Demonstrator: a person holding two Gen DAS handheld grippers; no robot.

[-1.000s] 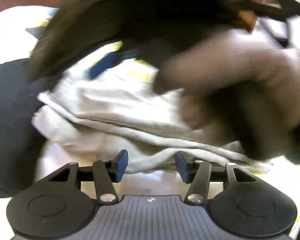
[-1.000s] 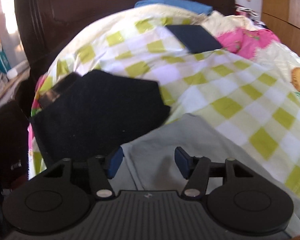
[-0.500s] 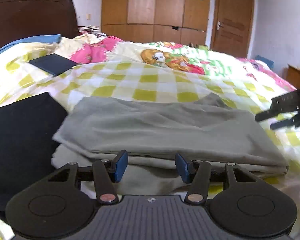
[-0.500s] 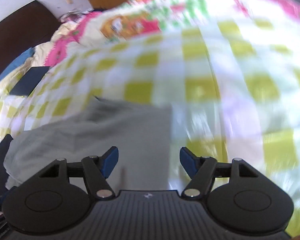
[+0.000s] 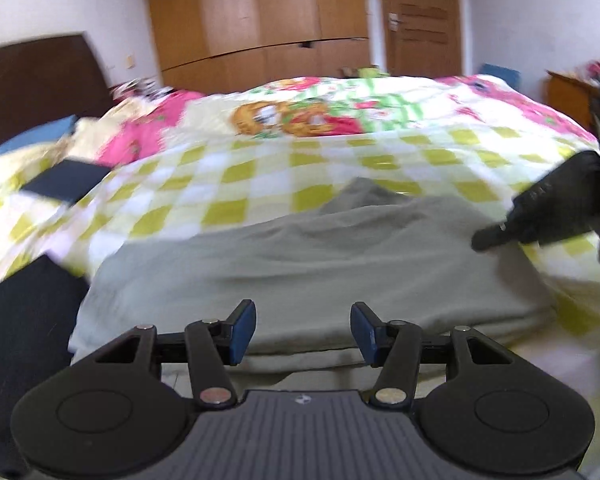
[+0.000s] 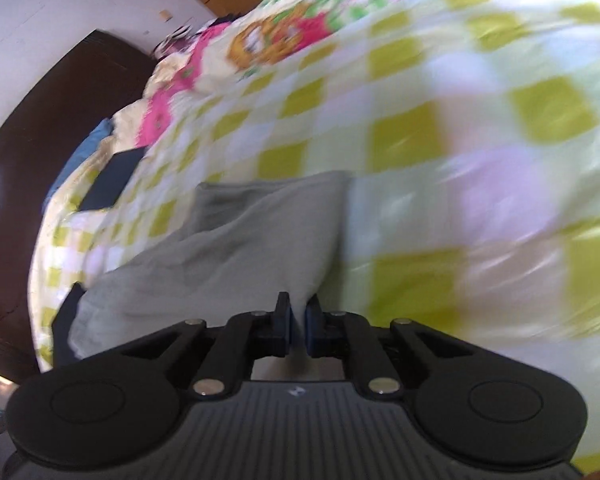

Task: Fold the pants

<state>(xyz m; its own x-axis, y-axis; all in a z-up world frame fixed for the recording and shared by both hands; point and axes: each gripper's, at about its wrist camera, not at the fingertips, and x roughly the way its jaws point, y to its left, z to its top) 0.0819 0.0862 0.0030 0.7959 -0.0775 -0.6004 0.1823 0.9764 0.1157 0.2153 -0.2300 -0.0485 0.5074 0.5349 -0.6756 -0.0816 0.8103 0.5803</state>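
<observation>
The grey pants lie part-folded on the bed, over its green-checked quilt, with their long axis running from 9 to 3 o'clock in the left wrist view. The right gripper has just been closing, and its fingers now pinch the near corner of the cloth at that end; in its own view the fabric stretches away from the fingers toward 10 o'clock, ending in a narrow band at about 12. The left gripper hangs over the near long edge with its fingers released and nothing between them, the cloth lying just ahead at 12 o'clock. The right hand is therefore the one engaged (it shows at 3 o'clock in the left view, dark and blurred). Judging from this, the coming move carries the pinched end along the long axis toward the far end, beside a dark garment at 9 o'clock.
</observation>
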